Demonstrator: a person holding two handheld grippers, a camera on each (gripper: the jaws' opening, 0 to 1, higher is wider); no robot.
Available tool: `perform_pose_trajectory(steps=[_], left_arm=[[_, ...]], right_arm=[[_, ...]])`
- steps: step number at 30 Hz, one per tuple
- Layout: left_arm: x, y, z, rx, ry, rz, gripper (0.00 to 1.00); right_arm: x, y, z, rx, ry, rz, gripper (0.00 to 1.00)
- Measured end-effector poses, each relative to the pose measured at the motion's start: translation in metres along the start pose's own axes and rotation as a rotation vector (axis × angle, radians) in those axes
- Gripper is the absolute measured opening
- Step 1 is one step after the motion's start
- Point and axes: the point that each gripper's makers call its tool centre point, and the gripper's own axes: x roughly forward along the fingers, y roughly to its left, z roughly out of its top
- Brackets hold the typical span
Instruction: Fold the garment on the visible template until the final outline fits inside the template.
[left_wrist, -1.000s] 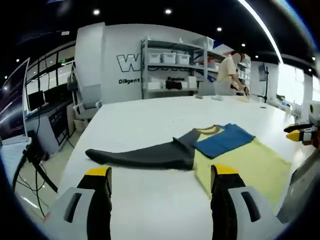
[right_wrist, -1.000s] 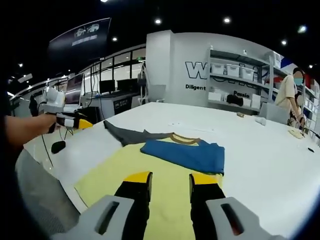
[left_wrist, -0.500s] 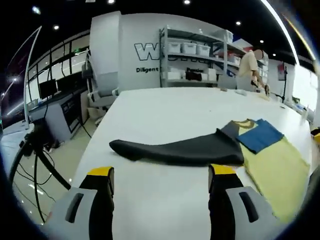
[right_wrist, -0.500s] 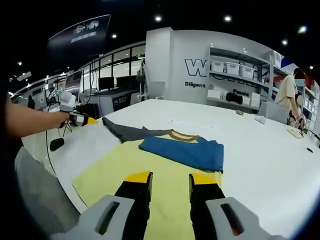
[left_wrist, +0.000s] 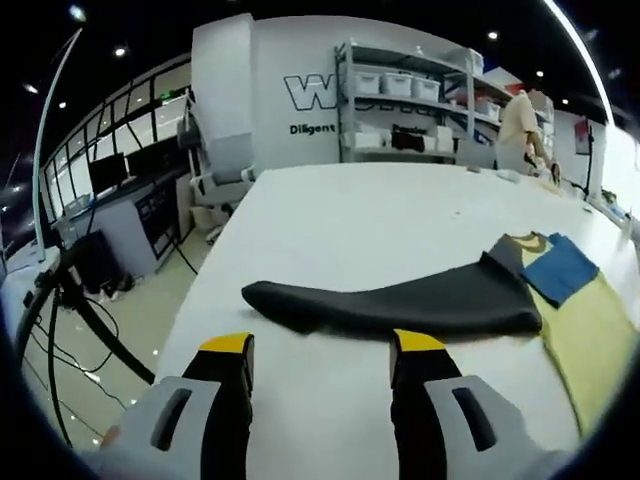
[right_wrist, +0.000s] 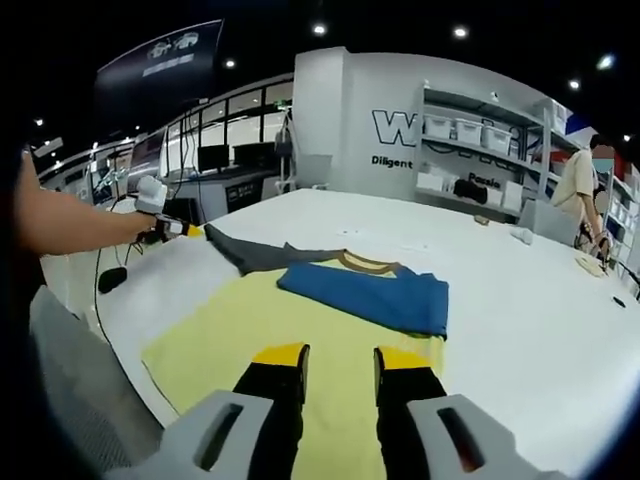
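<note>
L gripper (left_wrist: 322, 345) moved closer to limp dark-grey sleeve (left_wrist: 390, 305) of yellow-blue shirt (right_wrist: 300, 320), jaws apart; R gripper (right_wrist: 338, 352) jaws apart; soft, grab at cuff.

left gripper (left_wrist: 320, 350): my black jaws, yellow-capped tips, pale grey slotted housings
right gripper (right_wrist: 338, 357): same black, yellow, grey build
forearm (right_wrist: 70, 228): mine, bare, no sleeve

Both claws agape: left claw (left_wrist: 318, 345) low and level, right claw (right_wrist: 338, 353) likewise.
</note>
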Motion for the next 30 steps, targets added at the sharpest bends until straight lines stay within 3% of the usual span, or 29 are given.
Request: perform_pose_trajectory(steps=[5, 14, 30], left_arm=[[0.017, 0.000, -0.005, 0.019, 0.021, -0.009, 0.35], [0.038, 0.005, -0.010, 0.045, 0.058, -0.005, 0.23], [0.056, 0.013, -0.011, 0.065, 0.089, 0.015, 0.20]], right_arm=[[0.001, -0.001, -0.003, 0.000, 0.014, 0.002, 0.22], [0.003, -0.006, -0.008, 0.019, 0.034, -0.011, 0.20], [0.004, -0.008, -0.012, 0.033, 0.051, -0.016, 0.18]])
